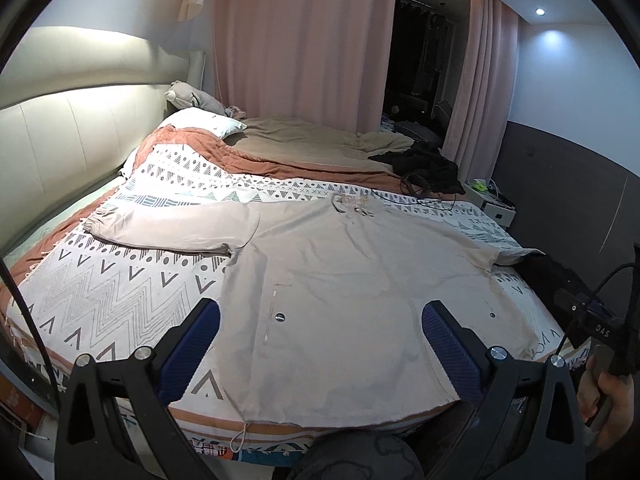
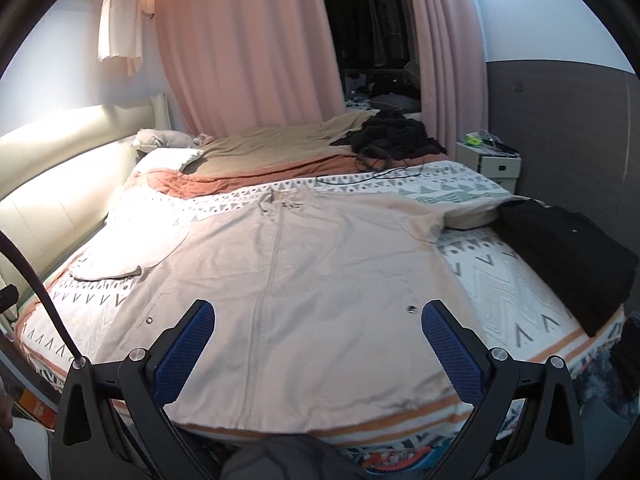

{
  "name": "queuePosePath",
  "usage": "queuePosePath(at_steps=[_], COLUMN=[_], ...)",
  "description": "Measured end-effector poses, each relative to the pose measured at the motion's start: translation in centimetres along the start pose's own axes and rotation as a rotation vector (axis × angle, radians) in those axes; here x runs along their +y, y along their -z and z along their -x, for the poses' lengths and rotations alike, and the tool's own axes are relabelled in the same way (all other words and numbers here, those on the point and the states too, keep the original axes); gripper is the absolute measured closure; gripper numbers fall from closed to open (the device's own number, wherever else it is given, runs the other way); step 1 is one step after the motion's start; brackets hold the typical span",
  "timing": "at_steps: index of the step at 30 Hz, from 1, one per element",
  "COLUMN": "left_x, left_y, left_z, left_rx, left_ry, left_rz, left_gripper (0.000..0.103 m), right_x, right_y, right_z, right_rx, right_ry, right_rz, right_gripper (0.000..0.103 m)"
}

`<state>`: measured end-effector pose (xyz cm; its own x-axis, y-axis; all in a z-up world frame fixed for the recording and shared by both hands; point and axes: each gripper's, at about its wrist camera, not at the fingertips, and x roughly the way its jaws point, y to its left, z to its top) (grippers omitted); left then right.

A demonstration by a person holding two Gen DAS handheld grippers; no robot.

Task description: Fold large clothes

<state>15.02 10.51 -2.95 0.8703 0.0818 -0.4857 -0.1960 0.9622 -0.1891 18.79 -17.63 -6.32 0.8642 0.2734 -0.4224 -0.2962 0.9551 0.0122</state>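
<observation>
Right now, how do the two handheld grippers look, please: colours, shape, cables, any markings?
Both the left gripper and the right gripper have black angular frames with silver bolts and blue textured pads on the jaws. A black cable runs beside the right one. In the left view its black body shows white letters "DAS".

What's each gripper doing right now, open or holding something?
Left gripper: open, empty, above the beige jacket.
Right gripper: open, empty, above the same jacket.
</observation>
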Motion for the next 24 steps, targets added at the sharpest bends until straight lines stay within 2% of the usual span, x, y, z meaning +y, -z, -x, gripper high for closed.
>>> queuePosePath(at_steps=[13,24], left_x=[7.6,15.6], left_y=[-1.1,-1.4], left_z=[-7.1,-10.2], left_rx=[0.073,0.110], left_ry=[-0.135,-0.249], left_rz=[0.131,0.230], left_gripper=[0.000,0.000], right_x=[3.2,7.7], right_y=[-3.3,-6.3], right_z=[-12.3,-20.4], right_rx=[0.115,0.147], right_ry=[-0.153,-0.234], right_rz=[-0.006,0.021], right_gripper=[0.000,0.000])
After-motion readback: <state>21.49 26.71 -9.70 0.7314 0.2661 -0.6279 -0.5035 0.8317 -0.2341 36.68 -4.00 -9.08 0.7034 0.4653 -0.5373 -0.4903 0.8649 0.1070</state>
